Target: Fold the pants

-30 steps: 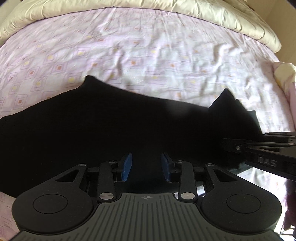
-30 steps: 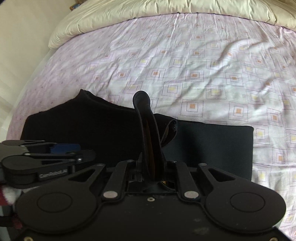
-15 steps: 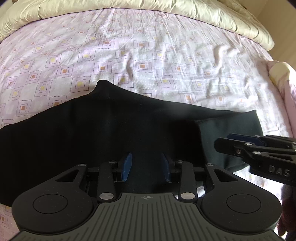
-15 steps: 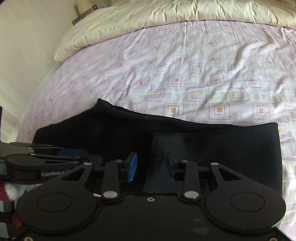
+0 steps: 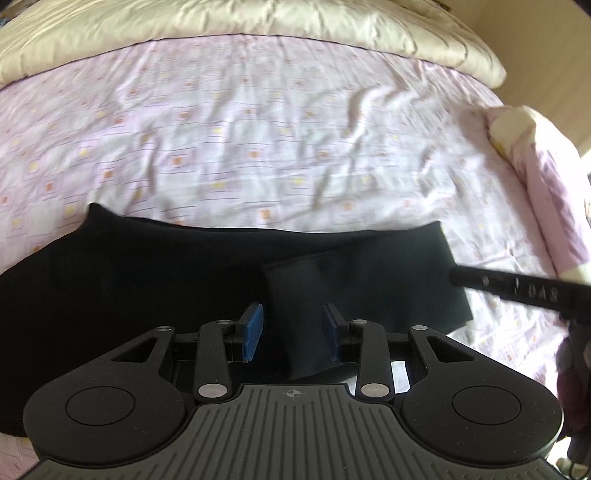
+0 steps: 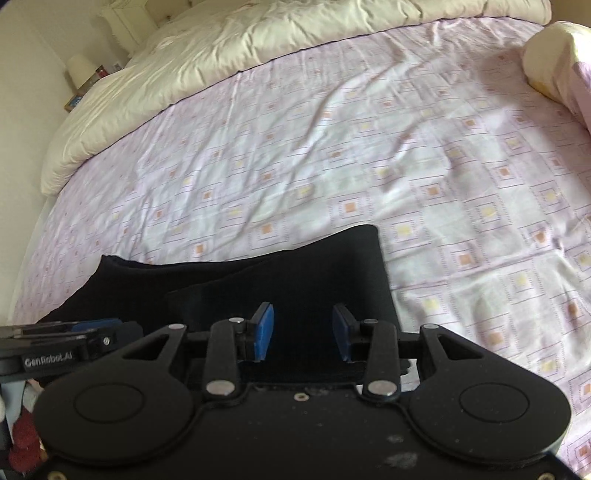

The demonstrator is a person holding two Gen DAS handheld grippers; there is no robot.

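Observation:
Black pants (image 5: 166, 273) lie flat along the near edge of the bed. Their right end is folded back over itself as a flap (image 5: 354, 284). The pants also show in the right wrist view (image 6: 295, 273). My left gripper (image 5: 293, 332) is open and empty, just above the flap's left edge. My right gripper (image 6: 303, 336) is open and empty over the pants' right end. The right gripper shows from the side in the left wrist view (image 5: 517, 290). The left gripper shows from the side in the right wrist view (image 6: 74, 341).
The bed has a pink patterned sheet (image 5: 277, 140). A cream duvet (image 5: 240, 22) is bunched along the far side. A pillow (image 5: 535, 155) lies at the right. A lamp and small items (image 6: 83, 79) stand by the far left wall.
My right gripper let go of the pants' end, which now lies flat as a folded flap. Both grippers have drawn back slightly and are open.

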